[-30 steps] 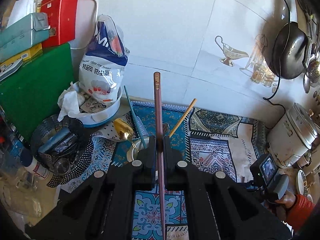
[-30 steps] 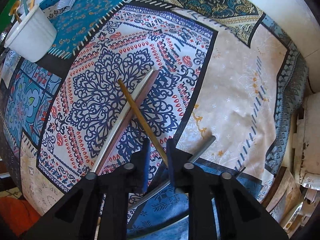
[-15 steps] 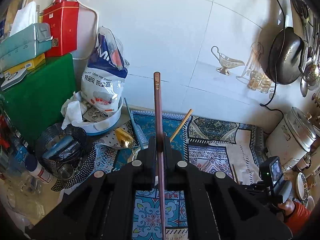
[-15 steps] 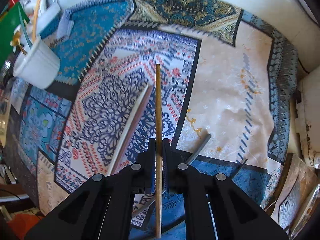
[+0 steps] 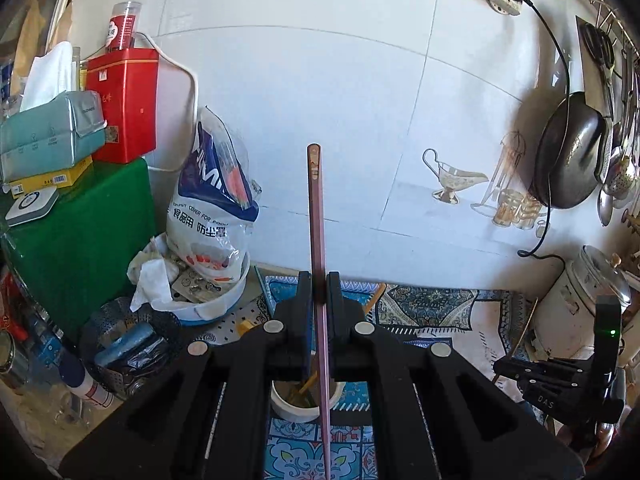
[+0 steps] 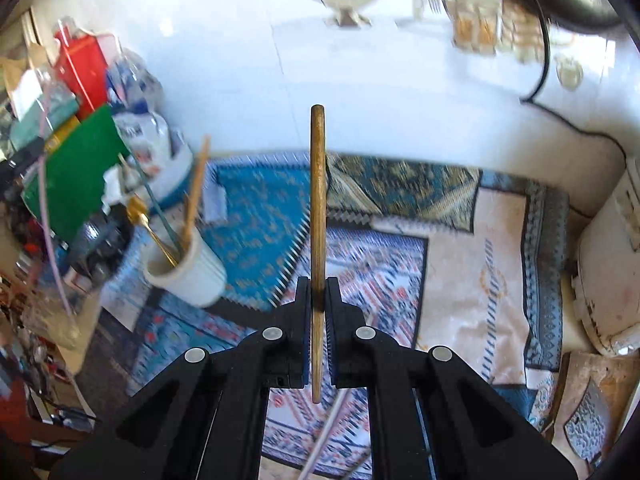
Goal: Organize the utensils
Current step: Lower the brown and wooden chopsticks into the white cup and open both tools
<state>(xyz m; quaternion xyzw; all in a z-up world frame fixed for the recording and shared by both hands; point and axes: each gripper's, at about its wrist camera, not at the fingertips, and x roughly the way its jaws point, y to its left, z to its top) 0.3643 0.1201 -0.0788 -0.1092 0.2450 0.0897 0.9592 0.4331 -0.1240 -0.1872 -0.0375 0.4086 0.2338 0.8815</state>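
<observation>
Wooden chopstick (image 6: 318, 216) only in right-wrist view.

A cup (image 6: 188, 270) stands on the patterned cloth (image 6: 460, 280) toward its left, with utensils (image 6: 192, 204) in it; a bag (image 5: 212, 216) sits behind, against the wall (image 5: 340, 100).

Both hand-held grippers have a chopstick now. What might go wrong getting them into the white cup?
1. The left hand-held gripper pinches the pink chopstick partway along, so its long free ends could swing or slip.
2. The white cup already holds several utensils; the wooden chopstick may snag on them or tip the cup.
</observation>
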